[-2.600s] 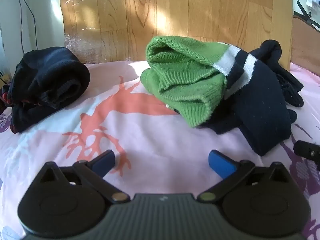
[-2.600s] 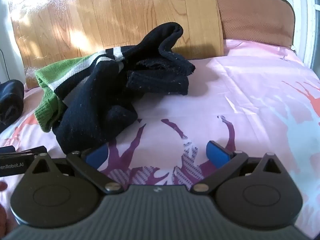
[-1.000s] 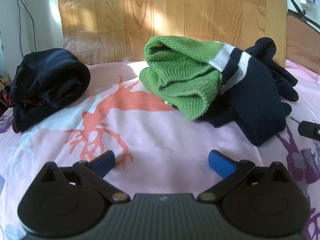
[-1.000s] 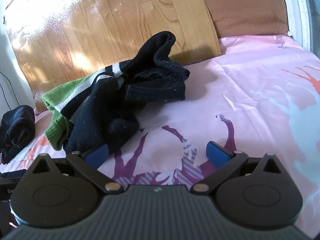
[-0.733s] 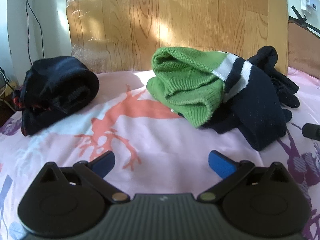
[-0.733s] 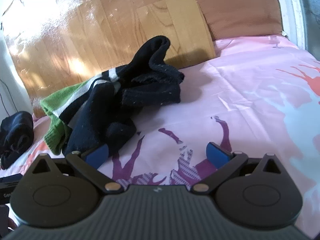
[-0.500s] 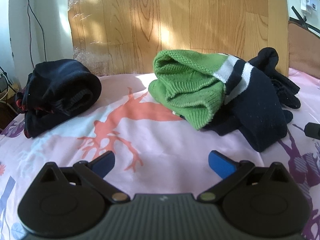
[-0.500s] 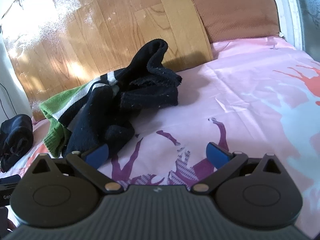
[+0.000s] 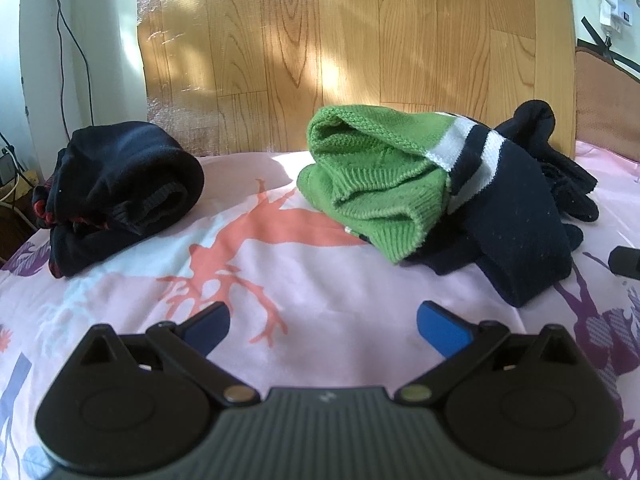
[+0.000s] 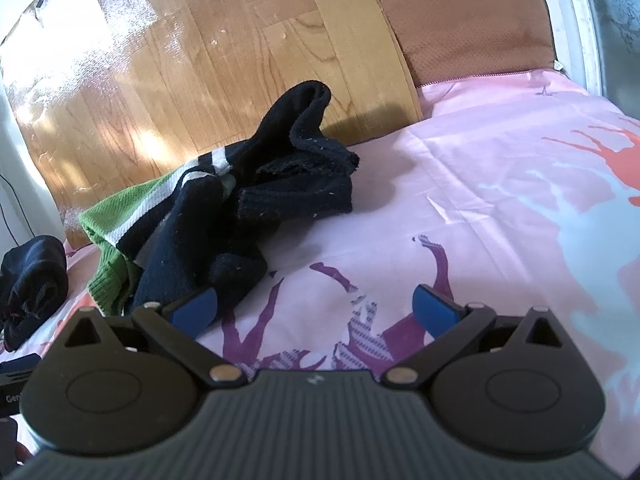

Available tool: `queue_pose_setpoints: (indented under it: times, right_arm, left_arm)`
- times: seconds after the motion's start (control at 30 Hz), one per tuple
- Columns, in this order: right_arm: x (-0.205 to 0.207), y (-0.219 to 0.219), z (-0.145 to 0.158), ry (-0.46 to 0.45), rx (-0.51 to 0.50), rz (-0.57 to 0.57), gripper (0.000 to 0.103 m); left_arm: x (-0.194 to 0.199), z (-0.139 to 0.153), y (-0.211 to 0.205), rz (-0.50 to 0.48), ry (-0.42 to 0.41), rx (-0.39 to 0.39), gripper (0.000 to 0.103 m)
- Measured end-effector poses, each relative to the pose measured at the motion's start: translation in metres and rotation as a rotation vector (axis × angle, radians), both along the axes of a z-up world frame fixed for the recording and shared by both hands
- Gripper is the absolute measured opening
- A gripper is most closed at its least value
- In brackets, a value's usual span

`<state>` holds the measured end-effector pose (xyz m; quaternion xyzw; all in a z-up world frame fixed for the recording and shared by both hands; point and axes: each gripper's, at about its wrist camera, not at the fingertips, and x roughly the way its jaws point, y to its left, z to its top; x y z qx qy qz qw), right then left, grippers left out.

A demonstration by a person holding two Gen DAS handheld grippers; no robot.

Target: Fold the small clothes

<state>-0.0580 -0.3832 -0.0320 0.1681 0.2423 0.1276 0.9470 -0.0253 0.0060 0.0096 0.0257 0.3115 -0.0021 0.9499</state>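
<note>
Centre frame, green-navy sweater (image 9: pixel 400 184) lies bunched; left gripper (image 9: pixel 323 322) and right gripper (image 10: pixel 315 307) both spread, empty. Risk: pinching 2 tangled layers.

Lower folds of the green and navy sweater (image 9: pixel 372 188) buried under its own heap, shape untellable; rolled black garment (image 10: pixel 32 280) cut by the right wrist view's left edge; black object (image 9: pixel 626 262) cropped at the left wrist view's right edge, unidentifiable
</note>
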Motion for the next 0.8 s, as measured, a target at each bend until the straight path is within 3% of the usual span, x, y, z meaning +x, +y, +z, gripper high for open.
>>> queue_pose_setpoints:
  times: [0.8]
  right_arm:
    - [0.0005,-0.0006,0.0,0.003,0.003,-0.003,0.103]
  left_arm:
    - [-0.0056,0.0017,0.0002,-0.025,-0.035,-0.02,0.103]
